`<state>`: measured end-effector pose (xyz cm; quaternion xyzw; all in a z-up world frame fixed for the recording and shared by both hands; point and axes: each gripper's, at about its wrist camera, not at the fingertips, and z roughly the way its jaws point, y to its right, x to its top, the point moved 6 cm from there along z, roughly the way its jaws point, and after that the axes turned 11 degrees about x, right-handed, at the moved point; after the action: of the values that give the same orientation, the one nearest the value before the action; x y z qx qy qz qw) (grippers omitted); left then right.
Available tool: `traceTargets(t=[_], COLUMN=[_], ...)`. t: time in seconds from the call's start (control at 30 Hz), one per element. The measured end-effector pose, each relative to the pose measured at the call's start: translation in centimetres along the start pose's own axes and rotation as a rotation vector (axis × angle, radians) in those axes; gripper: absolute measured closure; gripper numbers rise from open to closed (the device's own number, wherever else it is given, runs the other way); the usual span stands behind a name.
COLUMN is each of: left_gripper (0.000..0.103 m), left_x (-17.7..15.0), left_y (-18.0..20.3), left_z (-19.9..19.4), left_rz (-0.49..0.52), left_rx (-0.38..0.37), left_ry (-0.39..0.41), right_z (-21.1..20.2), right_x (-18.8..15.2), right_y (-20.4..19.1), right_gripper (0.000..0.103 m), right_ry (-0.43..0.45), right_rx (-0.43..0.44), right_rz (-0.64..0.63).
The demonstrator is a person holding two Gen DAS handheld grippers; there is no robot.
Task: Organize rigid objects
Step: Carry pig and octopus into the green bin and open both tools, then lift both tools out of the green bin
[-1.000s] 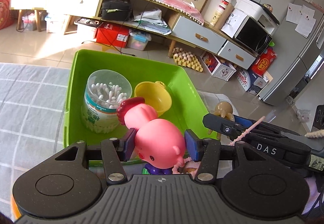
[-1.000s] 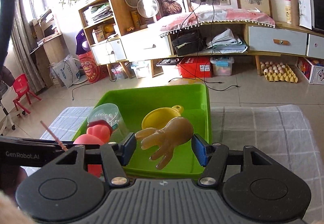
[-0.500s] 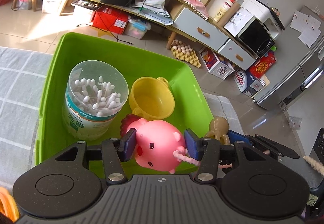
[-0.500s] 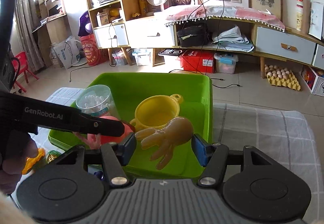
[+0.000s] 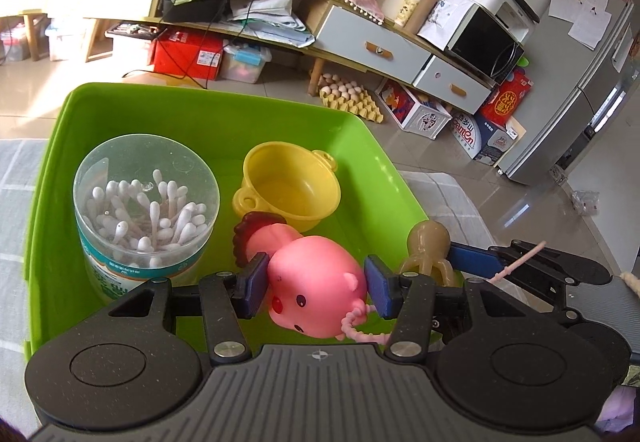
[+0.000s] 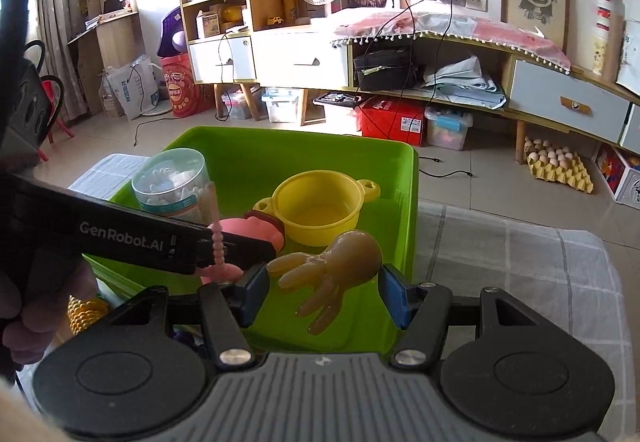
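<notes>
Evidently both toys were mid-delivery: the left hand-held gripper (image 5: pixel 316 284) clasped the pink pig (image 5: pixel 316 282), the right hand-held gripper (image 6: pixel 322 292) seemingly pinched the tan octopus (image 6: pixel 336 262), low-centre over the green bin (image 6: pixel 410 210); releasing inside came next.

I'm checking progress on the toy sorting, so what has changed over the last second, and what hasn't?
The left gripper has carried the pink pig toy forward and down into the green bin, beside the yellow pot. The right gripper has brought the tan octopus toy lower over the bin's near right corner. Both grips hold as before; the cotton swab jar and pot have not moved.
</notes>
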<state>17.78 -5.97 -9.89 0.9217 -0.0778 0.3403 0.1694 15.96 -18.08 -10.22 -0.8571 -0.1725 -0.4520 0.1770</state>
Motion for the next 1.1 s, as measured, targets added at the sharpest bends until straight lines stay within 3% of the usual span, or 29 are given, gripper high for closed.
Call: traceTargets(t=[0.37,0.5,0.6,0.9,1.1], left_gripper=[0.049,0.032,0.022,0.007,0.005], left_x=[-0.2,-0.2,0.0,0.0,-0.3], left_y=[0.4,0.2,0.2,0.5,0.6], left_z=[0.6,-0.6,-1.6,-3.8,-5.7], left_rz=[0.089,0.047,0.046,0.028,0.018], left_rx=[0.059,0.048,0.048,0.051,0.052], left_ry=[0.049,0.089,0.113,0.136,0.146], right_z=[-0.4,-1.5,-2.1,-3.7,-4.9], right_x=[-0.5,-0.1,0.3,0.9,1.2], right_y=[-0.6,-0.6,-0.4,-0.8,-1.7], right_gripper=[0.066,0.051,0.048,0.044,0.039], right_ry=[0.010,0.040,0.049,0.044,0.031], right_rx=[0.008,0.039,0.058,0.078,0.074], right_rz=[-0.025,-0.010,0.005,0.027,0.020])
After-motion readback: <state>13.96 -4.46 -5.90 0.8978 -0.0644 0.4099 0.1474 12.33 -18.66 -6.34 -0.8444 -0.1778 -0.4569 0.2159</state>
